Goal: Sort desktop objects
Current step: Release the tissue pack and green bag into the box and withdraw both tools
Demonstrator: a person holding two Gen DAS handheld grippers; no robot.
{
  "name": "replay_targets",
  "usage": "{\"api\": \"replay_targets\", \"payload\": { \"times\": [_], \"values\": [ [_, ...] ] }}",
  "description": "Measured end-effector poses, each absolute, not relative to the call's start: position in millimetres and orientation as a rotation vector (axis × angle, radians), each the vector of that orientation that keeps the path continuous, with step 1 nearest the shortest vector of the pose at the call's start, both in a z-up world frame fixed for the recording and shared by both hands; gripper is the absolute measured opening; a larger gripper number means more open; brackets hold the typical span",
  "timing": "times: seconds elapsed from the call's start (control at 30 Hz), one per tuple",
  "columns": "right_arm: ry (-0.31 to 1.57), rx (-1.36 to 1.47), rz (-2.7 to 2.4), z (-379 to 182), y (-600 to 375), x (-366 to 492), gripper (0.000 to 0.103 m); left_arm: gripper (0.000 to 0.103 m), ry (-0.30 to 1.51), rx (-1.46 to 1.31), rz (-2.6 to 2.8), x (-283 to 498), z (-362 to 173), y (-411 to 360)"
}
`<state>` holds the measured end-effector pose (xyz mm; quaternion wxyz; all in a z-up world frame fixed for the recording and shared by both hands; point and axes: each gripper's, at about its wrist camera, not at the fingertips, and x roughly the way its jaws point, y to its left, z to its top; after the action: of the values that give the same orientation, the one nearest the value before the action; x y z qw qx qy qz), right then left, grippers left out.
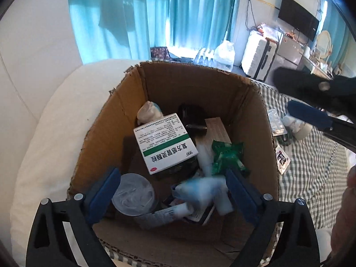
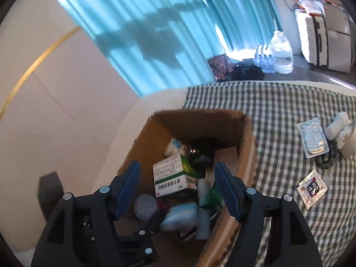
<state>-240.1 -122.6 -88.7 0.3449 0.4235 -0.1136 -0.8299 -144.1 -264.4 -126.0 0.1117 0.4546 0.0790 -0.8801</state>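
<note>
An open cardboard box [image 1: 106, 131] stands on the checked cloth and holds several items: a white and green medicine box [image 1: 165, 143], a green packet [image 1: 227, 158], a lidded plastic cup [image 1: 133, 194] and a blurred blue-white pack [image 1: 195, 189]. My left gripper [image 1: 172, 191] is open and empty just over the box's near side. My right gripper [image 2: 176, 191] is open and empty above the same box [image 2: 146, 142]; the medicine box [image 2: 171, 175] shows between its fingers. A foil blister pack [image 2: 313, 136], a printed sachet [image 2: 311, 188] and a white bottle [image 2: 337, 125] lie on the cloth.
A white pillow [image 1: 51, 138] lies left of the box. The green checked cloth [image 2: 278, 120] spreads to the right. The right gripper's fingers [image 1: 309, 114] cross the left wrist view at upper right. Curtains, water bottles, a suitcase and a TV stand beyond.
</note>
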Motion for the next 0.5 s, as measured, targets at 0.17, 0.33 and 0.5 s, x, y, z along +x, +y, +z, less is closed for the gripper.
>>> {"api": "replay_targets", "payload": {
  "times": [0.17, 0.33, 0.5],
  "values": [
    [-0.332, 1.07, -2.284, -83, -72, -228, 0.069, 0.098, 0.246, 1.351, -2.576, -136, -122, -257],
    [-0.354, 1.108, -2.455, -83, 1, -212, 0.069, 0.098, 0.23, 1.337, -2.611, -126, -101, -233],
    [-0.433, 1.087, -2.588, -67, 71, -193, 0.069, 0.099, 0.206, 1.278, -2.685, -115, -74, -194]
  ]
}}
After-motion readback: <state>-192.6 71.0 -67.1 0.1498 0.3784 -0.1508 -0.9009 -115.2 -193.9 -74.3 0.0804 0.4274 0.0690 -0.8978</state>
